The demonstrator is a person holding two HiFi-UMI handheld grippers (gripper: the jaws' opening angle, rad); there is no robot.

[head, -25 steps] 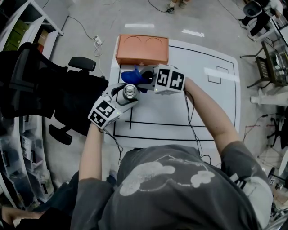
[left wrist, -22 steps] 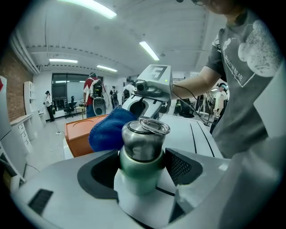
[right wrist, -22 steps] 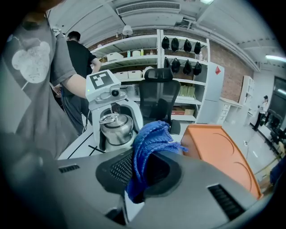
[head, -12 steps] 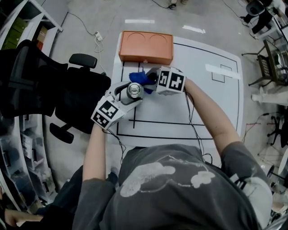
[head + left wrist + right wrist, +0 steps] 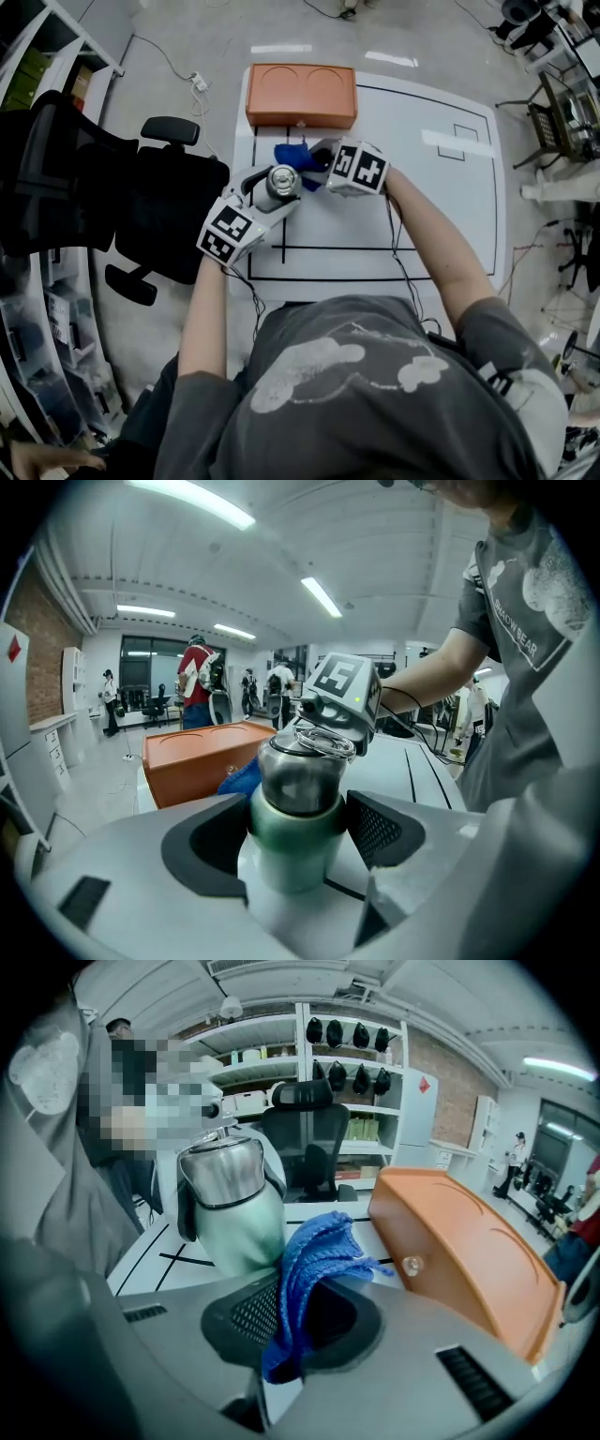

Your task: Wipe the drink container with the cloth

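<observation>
The drink container (image 5: 298,808), green with a steel top, stands upright over the white table, and my left gripper (image 5: 298,832) is shut on its lower body. From above, the container's cap (image 5: 281,180) shows just ahead of the left gripper (image 5: 272,194). My right gripper (image 5: 300,1321) is shut on a bunched blue cloth (image 5: 314,1269). The cloth rests against the container's side (image 5: 234,1213). In the head view the right gripper (image 5: 316,161) sits just right of the container, with the cloth (image 5: 291,155) poking out behind it.
An orange box (image 5: 302,94) lies at the table's far edge, close behind the cloth. The white table (image 5: 441,216) carries black line markings. A black office chair (image 5: 141,206) stands left of the table, and shelves (image 5: 347,1082) are behind it.
The right gripper with the cloth has sunk a little along the container's side. The left gripper keeps the container where it was.
</observation>
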